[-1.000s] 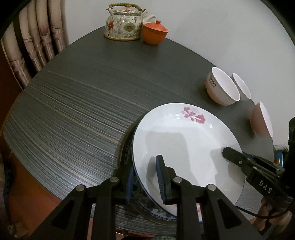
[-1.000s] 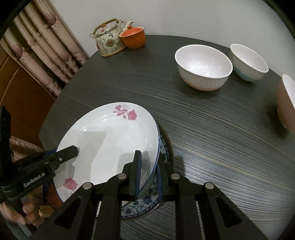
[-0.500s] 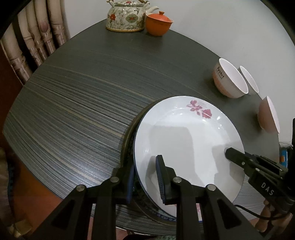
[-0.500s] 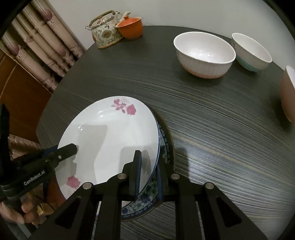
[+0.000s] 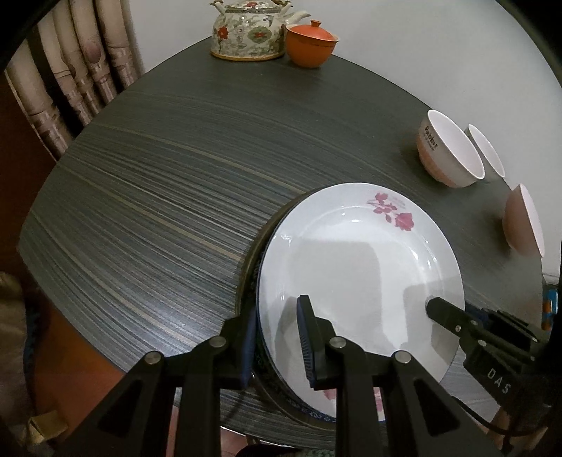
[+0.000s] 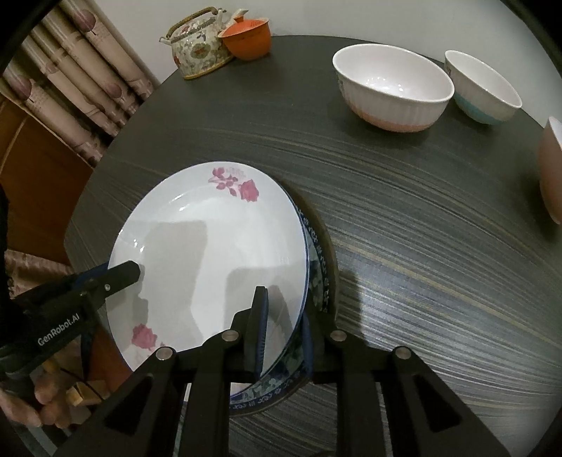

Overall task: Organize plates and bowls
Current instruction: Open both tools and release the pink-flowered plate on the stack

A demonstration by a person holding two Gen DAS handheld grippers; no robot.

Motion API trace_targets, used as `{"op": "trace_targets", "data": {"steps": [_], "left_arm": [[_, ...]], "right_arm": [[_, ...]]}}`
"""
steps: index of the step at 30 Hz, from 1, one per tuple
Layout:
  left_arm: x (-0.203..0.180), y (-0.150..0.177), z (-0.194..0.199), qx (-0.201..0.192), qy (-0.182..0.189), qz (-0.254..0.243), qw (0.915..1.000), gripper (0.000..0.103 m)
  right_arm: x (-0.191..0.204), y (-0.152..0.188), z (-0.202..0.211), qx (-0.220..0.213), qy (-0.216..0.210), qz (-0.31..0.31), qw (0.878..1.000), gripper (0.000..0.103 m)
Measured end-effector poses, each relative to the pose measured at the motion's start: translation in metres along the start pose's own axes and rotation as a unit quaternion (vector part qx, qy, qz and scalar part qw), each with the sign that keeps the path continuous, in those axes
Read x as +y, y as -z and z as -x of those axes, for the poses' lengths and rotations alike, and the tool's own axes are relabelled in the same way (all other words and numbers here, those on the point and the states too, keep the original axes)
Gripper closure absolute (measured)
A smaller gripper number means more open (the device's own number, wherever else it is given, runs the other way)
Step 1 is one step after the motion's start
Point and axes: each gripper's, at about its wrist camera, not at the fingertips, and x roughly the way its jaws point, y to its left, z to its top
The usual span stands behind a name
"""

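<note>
A white plate (image 5: 358, 267) with pink roses lies on top of a blue-patterned plate (image 6: 318, 267), and the pair sits at the near edge of a round dark table (image 5: 158, 197), the stack slightly overhanging the rim on the person's side. The white plate is round, so it has no long axis; it faces up, with one rose spray toward the far wall and another toward the near edge. The left gripper (image 5: 277, 337) straddles the stack's left rim, one pad on the white plate's face and the other below the rim, clamped on the white plate and the one beneath it. The right gripper (image 6: 281, 330) straddles the opposite rim; its jaws have just been opening, the white plate's edge sits between them, and whether the pads still press on it I cannot tell. A hand (image 6: 38, 397) holds the left gripper's handle beyond the table edge. Most of the tabletop is bare: a wide stretch runs from the plates to the far side, where a flowered teapot (image 5: 246, 31) and an orange lidded cup (image 5: 311, 44) stand touching. Off to the right, well apart from the plates, stand a white bowl with a pink base (image 6: 391, 91), a bowl with a blue base (image 6: 483, 91) just beside it, and a pink bowl (image 5: 523, 219) near the table's right edge. Curtains (image 5: 63, 70) hang past the left edge.
</note>
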Motion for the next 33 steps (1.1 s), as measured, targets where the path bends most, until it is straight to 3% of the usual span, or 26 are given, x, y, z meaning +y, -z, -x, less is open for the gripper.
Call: {"op": "trace_targets", "data": {"steps": [14,24,33], "left_arm": [[-0.016,-0.001,0.007,-0.011,-0.041,-0.018,0.999,0.072],[-0.027,0.004,0.022,-0.031,-0.03,-0.036,0.9984,0.069],[-0.05,0.009,0.028,-0.032,-0.026,-0.051,0.9978,0.067]], "right_arm": [[0.003,0.0,-0.002,0.006,-0.003,0.006,1.0,0.079],[0.002,0.002,0.001,0.01,-0.005,0.002,1.0,0.074],[-0.003,0.007,0.022,-0.019,-0.003,0.002,1.0,0.06]]}}
